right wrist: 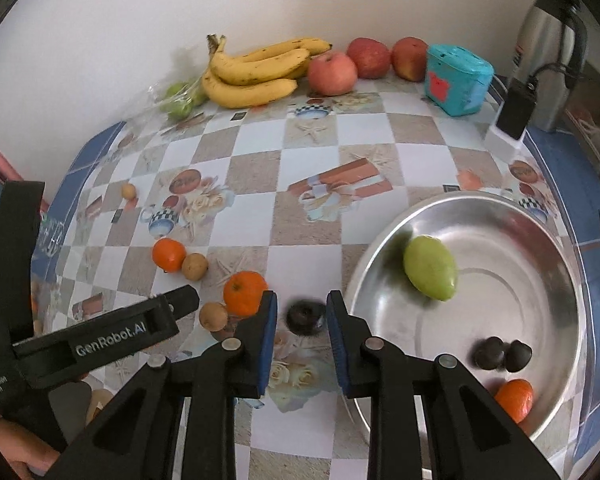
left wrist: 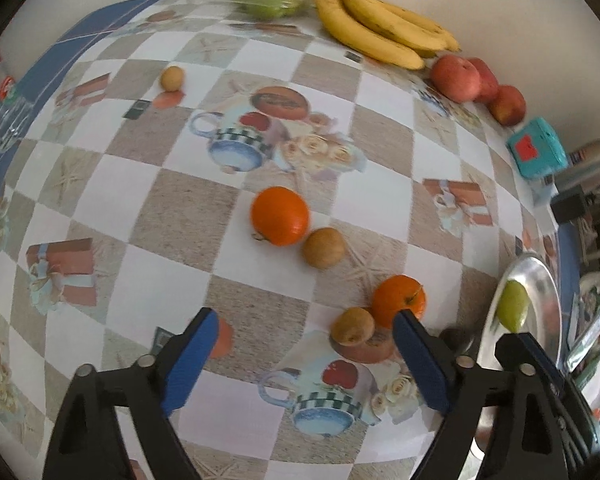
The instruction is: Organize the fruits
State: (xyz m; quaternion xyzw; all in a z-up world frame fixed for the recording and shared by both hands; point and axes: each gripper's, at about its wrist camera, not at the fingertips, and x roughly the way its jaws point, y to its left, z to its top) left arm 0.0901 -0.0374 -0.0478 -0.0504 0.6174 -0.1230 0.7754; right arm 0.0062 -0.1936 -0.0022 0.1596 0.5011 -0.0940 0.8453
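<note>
Dark fruit: round, near-black, blurred; it sits between the blue pads of the right claw, at the near edge of the surface, just left of the bowl's rim. Whether the pads touch it cannot be told.
Right claw: fingers apart, the dark fruit in the gap.
Left claw: fingers wide apart, nothing between them; its black body reads "GenRobot.AI".
Bowl: shiny metal, at the surface's right edge; it holds a green mango, two dark fruits and an orange.
Green mango: long axis slanting from upper left to lower right in the right wrist view.
Loose fruit: two oranges and brown round fruits mid-surface.
Far edge: bananas, their stem ends to the left; three red apples; a teal box with a red label, unreadable.
</note>
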